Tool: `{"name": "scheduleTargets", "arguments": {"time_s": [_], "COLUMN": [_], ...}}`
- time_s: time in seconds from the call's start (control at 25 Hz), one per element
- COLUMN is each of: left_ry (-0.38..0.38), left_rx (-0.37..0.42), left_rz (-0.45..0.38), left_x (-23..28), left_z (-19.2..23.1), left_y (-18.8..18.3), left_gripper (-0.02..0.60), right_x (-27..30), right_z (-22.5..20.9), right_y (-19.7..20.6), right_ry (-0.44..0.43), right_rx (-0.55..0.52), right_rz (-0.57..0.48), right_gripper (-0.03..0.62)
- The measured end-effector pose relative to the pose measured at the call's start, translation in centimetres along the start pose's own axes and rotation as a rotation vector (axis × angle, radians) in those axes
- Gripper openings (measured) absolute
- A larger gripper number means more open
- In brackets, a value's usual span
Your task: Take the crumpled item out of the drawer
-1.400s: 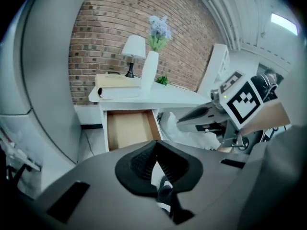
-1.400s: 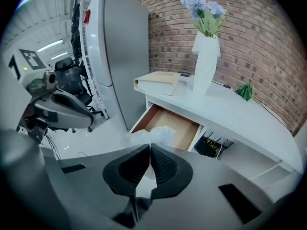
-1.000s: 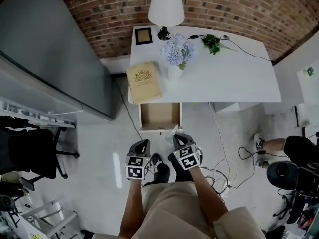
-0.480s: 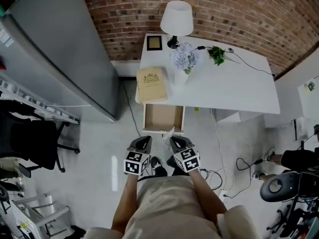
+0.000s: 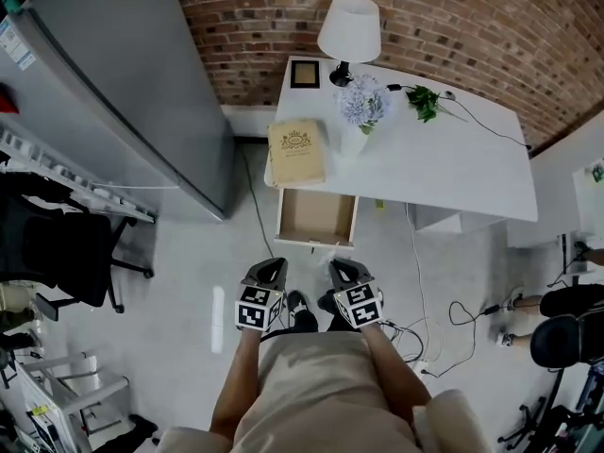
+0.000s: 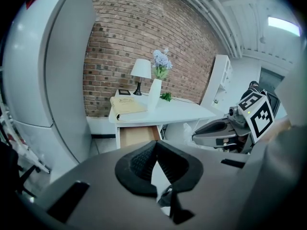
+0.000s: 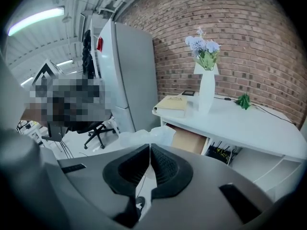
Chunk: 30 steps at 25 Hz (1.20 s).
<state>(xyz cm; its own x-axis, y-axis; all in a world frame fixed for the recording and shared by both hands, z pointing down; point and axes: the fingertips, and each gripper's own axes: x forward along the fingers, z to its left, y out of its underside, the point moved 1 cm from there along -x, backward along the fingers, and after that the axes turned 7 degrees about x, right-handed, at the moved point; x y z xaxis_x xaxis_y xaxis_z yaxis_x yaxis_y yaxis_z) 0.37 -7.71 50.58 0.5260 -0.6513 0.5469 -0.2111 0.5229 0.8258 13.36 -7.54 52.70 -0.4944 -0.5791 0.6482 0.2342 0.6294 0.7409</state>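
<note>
The wooden drawer stands pulled out under the white desk, and its bottom looks bare. In the right gripper view, a crumpled clear plastic item sticks out from the tip of my right gripper, which is shut on it. The left gripper view shows the same item at the right gripper's nose. In the head view both grippers are held close to the person's body, the left gripper and the right gripper a step back from the drawer. My left gripper is shut with nothing in it.
On the desk lie a tan book, a white vase of pale flowers, a lamp, a small picture frame and a green sprig. A grey cabinet stands left. An office chair and floor cables lie nearby.
The person has stepped back from the desk. Both grippers, the right one with the crumpled item, now sit farther from the open drawer.
</note>
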Motion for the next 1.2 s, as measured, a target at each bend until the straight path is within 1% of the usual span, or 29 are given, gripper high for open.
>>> {"name": "scheduleTargets", "arguments": {"time_s": [0.16, 0.32, 0.52, 0.8, 1.08, 1.2], "left_ry": [0.003, 0.014, 0.016, 0.036, 0.016, 0.015], "left_rx": [0.036, 0.061, 0.072, 0.081, 0.102, 0.100], "left_rz": [0.008, 0.010, -0.013, -0.071, -0.034, -0.037], "left_x": [0.2, 0.5, 0.8, 0.5, 0.7, 0.5], "left_z": [-0.3, -0.6, -0.7, -0.9, -0.4, -0.3], "left_y": [-0.3, -0.8, -1.7, -3.1, -2.6, -2.7], "left_gripper": [0.015, 0.015, 0.015, 0.015, 0.015, 0.015], "right_x": [-0.4, -0.7, -1.1, -1.2, -0.6, -0.3], "right_z": [-0.4, -1.0, -1.5, -2.4, -2.3, -1.9], "right_y": [-0.6, -1.4, -1.9, -2.8, -3.5, -3.7], "right_ry": [0.029, 0.048, 0.049, 0.054, 0.036, 0.027], "right_rx": [-0.009, 0.016, 0.021, 0.040, 0.051, 0.053], "right_rz": [-0.031, -0.064, -0.082, -0.108, -0.142, -0.146], "right_gripper": [0.034, 0.034, 0.034, 0.034, 0.034, 0.034]}}
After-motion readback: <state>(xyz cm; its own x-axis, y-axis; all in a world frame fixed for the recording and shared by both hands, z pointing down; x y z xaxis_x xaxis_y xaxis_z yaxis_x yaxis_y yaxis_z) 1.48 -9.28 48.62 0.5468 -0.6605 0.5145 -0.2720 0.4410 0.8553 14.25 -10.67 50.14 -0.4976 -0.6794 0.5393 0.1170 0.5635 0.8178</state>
